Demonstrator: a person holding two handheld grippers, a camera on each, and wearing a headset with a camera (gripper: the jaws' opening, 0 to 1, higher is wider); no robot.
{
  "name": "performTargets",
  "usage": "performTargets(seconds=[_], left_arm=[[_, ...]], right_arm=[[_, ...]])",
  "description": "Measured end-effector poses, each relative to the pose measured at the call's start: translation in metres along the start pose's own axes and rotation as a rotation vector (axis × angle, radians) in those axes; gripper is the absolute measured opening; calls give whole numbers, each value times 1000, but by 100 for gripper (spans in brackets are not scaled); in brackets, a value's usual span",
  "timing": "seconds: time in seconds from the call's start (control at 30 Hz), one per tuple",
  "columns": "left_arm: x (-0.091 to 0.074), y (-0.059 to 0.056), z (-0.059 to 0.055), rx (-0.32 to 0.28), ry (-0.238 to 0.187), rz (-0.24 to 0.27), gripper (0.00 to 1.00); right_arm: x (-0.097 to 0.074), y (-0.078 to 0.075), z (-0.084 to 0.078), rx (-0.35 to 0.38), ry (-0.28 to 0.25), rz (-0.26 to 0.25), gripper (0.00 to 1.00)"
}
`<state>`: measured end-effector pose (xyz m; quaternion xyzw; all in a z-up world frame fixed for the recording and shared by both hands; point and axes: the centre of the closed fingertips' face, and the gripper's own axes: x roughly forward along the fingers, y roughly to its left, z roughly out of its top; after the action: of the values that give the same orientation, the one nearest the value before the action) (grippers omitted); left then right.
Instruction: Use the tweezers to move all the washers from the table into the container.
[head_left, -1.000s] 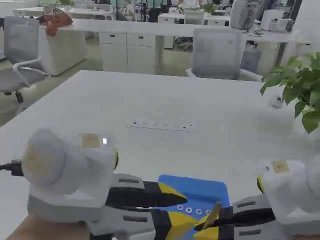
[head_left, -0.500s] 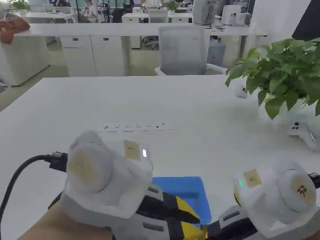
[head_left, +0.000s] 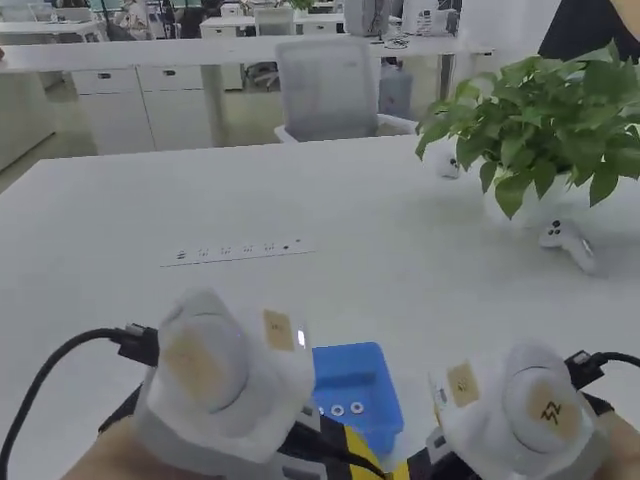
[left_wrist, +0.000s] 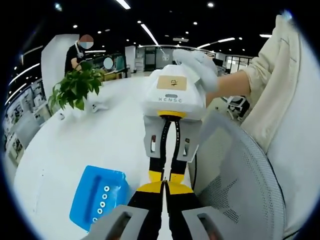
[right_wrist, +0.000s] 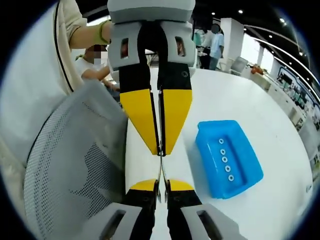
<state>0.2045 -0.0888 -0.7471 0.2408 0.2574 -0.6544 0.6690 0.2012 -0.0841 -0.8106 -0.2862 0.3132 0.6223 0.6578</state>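
Washers (head_left: 346, 409) lie in a short row inside the blue container (head_left: 352, 366), which sits on the white table (head_left: 300, 200) just ahead of me in the head view. From the left gripper view, my left gripper (left_wrist: 164, 192) has its jaws pressed together, tip to tip with the right gripper (left_wrist: 165, 175) facing it. The container sits off to one side with five washers in a line. In the right gripper view, my right jaws are clamped on a thin metal strip I take for the tweezers (right_wrist: 160, 172), seen edge-on. It reaches the tips of the closed left jaws, though I cannot tell whether they pinch it. I judge the step to be seating the tweezers. I should keep them straight along the jaws and grip firmly behind the tips, so that they flex freely without twisting.
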Motion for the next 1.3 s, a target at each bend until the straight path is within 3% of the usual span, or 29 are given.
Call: performTargets(seconds=[0.1,0.4,0.5,0.57,0.63,0.83,0.97,1.13,1.2,1.27,1.3], left_arm=[[3,0,-17,10,46,14,0],[17,-1,-66,-29,148,35,0],[18,-3,-80,-40,176,25,0],[18,-3,-86,-52,182,20,0],[19,-2,-93,-71,190,19,0],[24,-2,-116,-106,273,-6,0],[27,1,-132,-107,368,-15,0],[33,1,-143,-76,457,-12,0],[34,-1,-148,-70,495,-16,0],[33,-3,-151,-72,534,-11,0],[36,-2,-149,-68,516,-14,0]], right_arm=[[7,-2,-6,-27,12,-10,4],[43,-2,-20,-55,36,-37,5],[44,0,-22,-60,51,-53,7],[40,-3,-16,-20,-6,-88,14],[32,-5,-14,57,-70,-118,25],[-9,-13,-22,218,-217,-232,46],[-49,-19,-25,309,-339,-326,65],[-85,-29,-42,352,-391,-462,70],[-95,-34,-47,393,-428,-516,71],[-99,-35,-46,410,-464,-538,73],[-99,-36,-46,408,-465,-547,74]])
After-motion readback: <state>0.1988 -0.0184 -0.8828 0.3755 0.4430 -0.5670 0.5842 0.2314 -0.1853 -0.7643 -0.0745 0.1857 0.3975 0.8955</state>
